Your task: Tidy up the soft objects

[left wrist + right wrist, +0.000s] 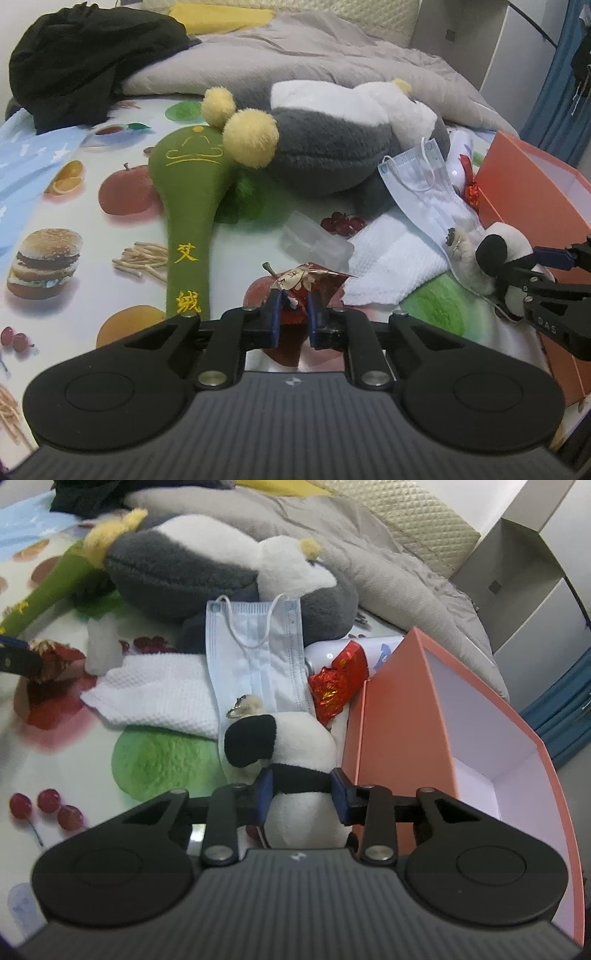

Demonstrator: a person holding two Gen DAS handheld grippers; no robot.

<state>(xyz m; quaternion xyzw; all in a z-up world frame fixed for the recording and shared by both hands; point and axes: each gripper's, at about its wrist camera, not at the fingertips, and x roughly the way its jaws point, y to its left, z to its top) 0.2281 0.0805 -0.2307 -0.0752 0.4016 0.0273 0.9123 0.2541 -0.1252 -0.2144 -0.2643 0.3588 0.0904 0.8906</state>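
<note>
We have the right gripper [301, 794] clamped across the squashy panda plush [295, 746] at its black band, left gripper [293, 314] pinching a light red charm [295, 288].

The left gripper [293, 314] has its blue pads pressed on a small red doll [295, 291] with a pale printed face, which sits between the jaws over the fruit-print sheet [92, 236]. Just left of the jaws lies a green padded mallet [188, 206]; ahead of them a clear plastic case [314, 240], and beyond it a big grey-and-white plush [332, 140]. To the right lie a white cloth [388, 266] and a face mask [424, 177]. Far right, the right gripper [532, 273] pinches a panda toy [506, 251] beside an orange box [535, 184].
</note>
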